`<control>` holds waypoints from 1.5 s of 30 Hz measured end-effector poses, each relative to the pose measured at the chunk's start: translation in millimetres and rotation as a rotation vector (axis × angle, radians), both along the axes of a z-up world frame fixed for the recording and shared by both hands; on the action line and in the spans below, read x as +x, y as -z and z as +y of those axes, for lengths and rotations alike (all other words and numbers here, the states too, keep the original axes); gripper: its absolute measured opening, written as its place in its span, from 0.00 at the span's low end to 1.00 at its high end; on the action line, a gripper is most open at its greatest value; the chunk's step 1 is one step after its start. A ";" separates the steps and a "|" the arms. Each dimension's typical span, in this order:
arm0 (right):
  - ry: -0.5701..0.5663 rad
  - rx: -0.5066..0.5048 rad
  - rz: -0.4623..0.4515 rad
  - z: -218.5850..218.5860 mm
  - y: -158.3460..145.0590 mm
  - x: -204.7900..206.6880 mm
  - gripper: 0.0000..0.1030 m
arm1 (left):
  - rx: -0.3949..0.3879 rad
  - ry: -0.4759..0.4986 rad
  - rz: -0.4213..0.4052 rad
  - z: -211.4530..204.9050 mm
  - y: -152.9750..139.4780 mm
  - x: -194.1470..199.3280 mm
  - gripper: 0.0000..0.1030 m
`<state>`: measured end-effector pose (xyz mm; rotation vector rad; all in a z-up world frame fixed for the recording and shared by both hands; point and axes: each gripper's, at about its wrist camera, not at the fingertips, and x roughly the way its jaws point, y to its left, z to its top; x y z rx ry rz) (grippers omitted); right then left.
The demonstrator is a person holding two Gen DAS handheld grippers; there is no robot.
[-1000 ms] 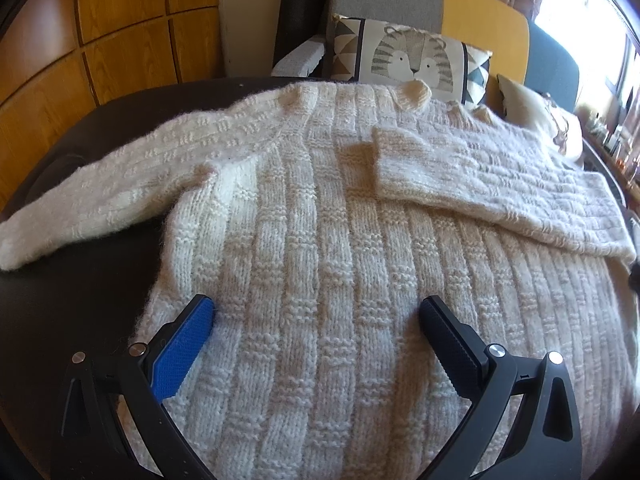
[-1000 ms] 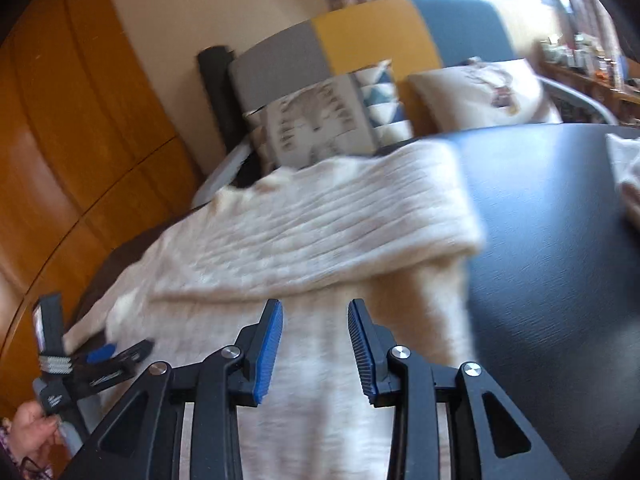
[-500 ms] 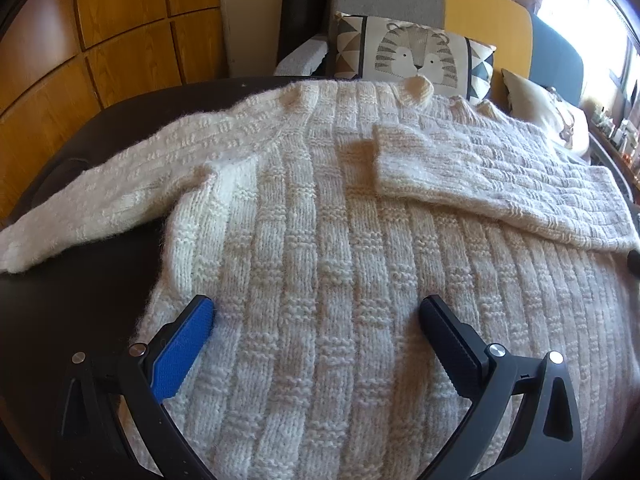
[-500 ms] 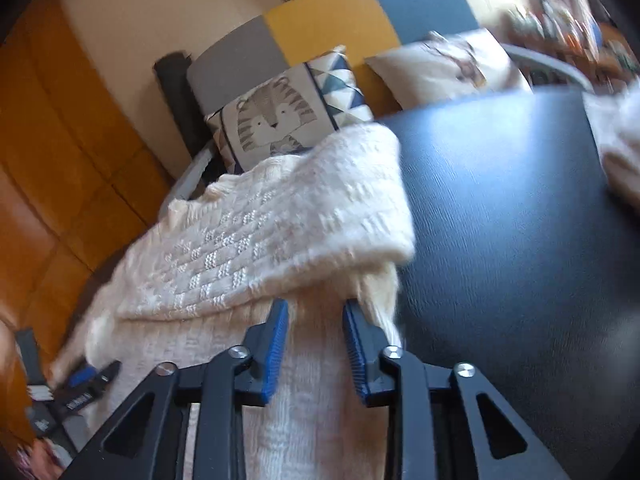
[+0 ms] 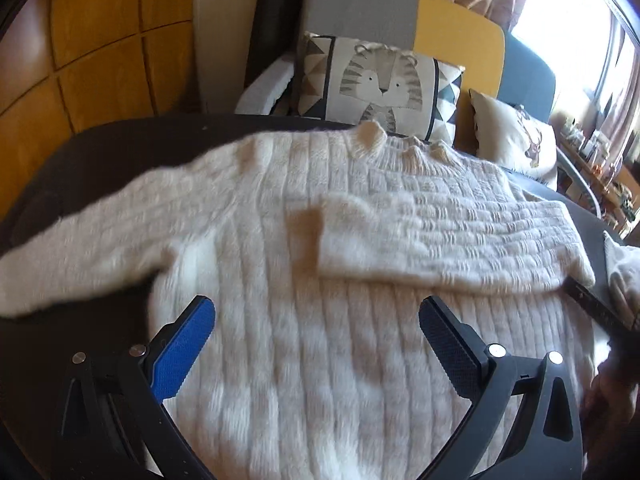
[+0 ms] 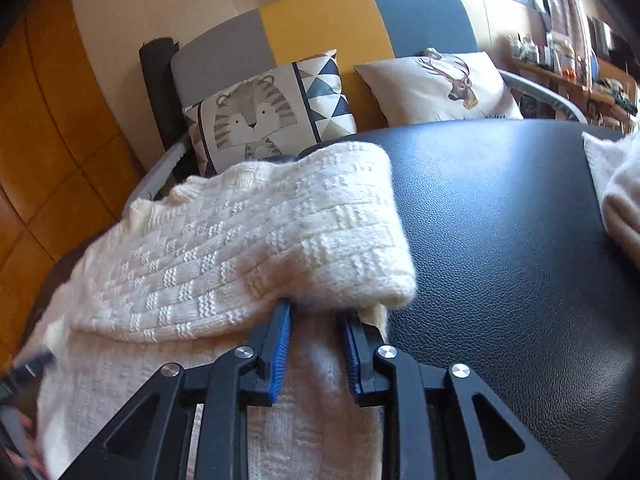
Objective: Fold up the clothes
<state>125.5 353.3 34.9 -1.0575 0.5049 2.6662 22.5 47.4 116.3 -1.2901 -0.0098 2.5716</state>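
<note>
On the left, one sleeve (image 5: pixel 92 240) of the cream knitted sweater (image 5: pixel 320 360) lies stretched out over the dark counter (image 5: pixel 120 148), not yet folded in. It is the free end worth taking next, best near the cuff, where the knit bunches into something a pad can bite on.

The left hand-held gripper (image 5: pixel 316 316) hangs over the sweater's lower body with its jaws spread wide and nothing between them.

The sweater looks thick, soft and fluffy. I judge it light but bulky, likely to sag and stretch if lifted by one point, and unlikely to slip.

Further right, the other sleeve (image 5: pixel 440 236) is already laid across the chest.

The right hand-held gripper (image 6: pixel 316 320) sits at the sweater's right side edge, just under that folded sleeve. Its jaws are narrow and easing apart, with a ridge of knit between the pads.
</note>
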 end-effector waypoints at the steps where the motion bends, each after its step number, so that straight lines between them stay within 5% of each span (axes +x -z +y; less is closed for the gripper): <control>1: 0.001 0.014 -0.003 -2.0 0.0 -0.4 0.25 | 0.025 -0.001 -0.049 3.0 2.7 -8.3 1.00; 6: -0.004 0.030 -0.005 -4.1 1.2 -1.2 0.28 | 0.095 -0.028 -0.204 17.4 22.4 -38.4 1.00; 12: -0.005 -0.021 0.019 2.9 3.0 1.7 0.28 | 0.031 -0.052 -0.113 32.2 31.1 -46.1 0.95; 16: -0.006 -0.026 0.023 3.2 2.9 1.7 0.28 | -0.005 -0.013 -0.019 42.4 22.8 -39.4 0.16; 30: 0.008 -0.139 0.094 17.2 0.9 11.4 0.27 | 0.196 -0.063 0.156 12.0 -23.7 -31.9 0.12; 40: -0.122 -0.061 0.061 2.7 -18.8 -13.6 0.27 | 0.166 -0.109 0.069 1.6 17.9 -44.6 0.14; 45: -0.022 0.033 0.023 23.8 -25.2 -19.0 0.24 | 0.218 -0.134 0.014 -8.4 38.2 -48.5 0.19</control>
